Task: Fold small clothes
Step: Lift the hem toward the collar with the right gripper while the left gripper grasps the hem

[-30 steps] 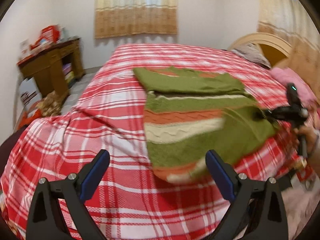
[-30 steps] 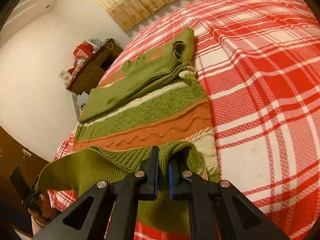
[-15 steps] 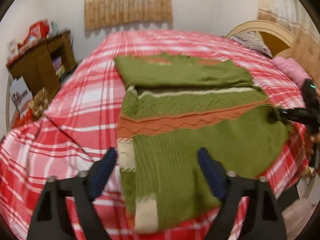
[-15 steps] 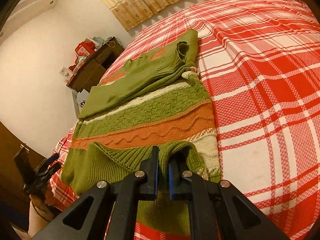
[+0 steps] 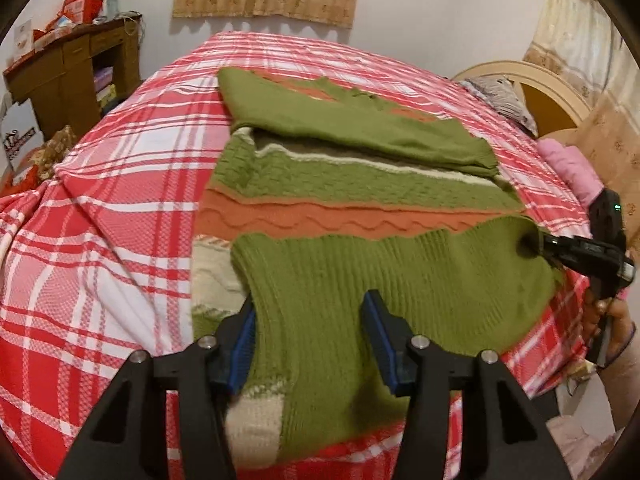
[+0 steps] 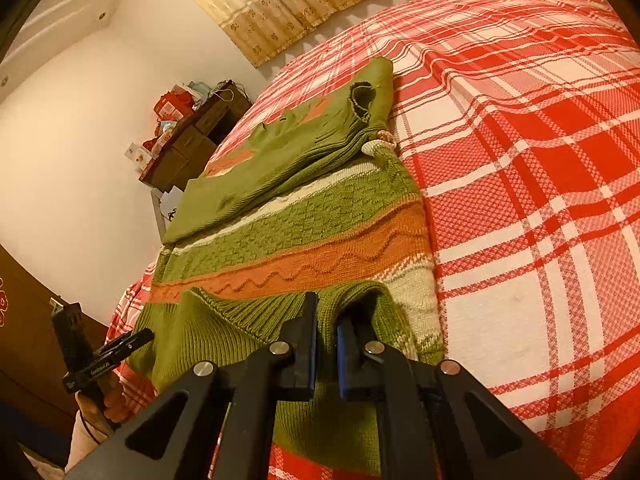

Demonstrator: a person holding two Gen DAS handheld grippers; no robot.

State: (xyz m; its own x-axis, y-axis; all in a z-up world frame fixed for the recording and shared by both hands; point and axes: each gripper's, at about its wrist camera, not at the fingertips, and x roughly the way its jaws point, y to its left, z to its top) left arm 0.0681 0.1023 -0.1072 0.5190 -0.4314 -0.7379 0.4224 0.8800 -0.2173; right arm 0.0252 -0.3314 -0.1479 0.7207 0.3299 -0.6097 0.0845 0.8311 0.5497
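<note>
Sweater (image 5: 352, 200) lies flat on the plaid bed (image 5: 120, 200), far sleeve already folded across the top. Right gripper (image 6: 326, 344) is clenched on the near green sleeve (image 5: 400, 280) at its right end. Left gripper (image 5: 308, 332) is spread, jaws straddling the sleeve's near-left part, nothing pinched. Suggest: left pins the sleeve down, right lays it straight along the orange band (image 5: 320, 216), then lets go only once flat.

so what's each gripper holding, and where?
Right gripper is shut on the sweater's green ribbed edge, folded over the stripes. Left gripper is open, holding nothing.
</note>
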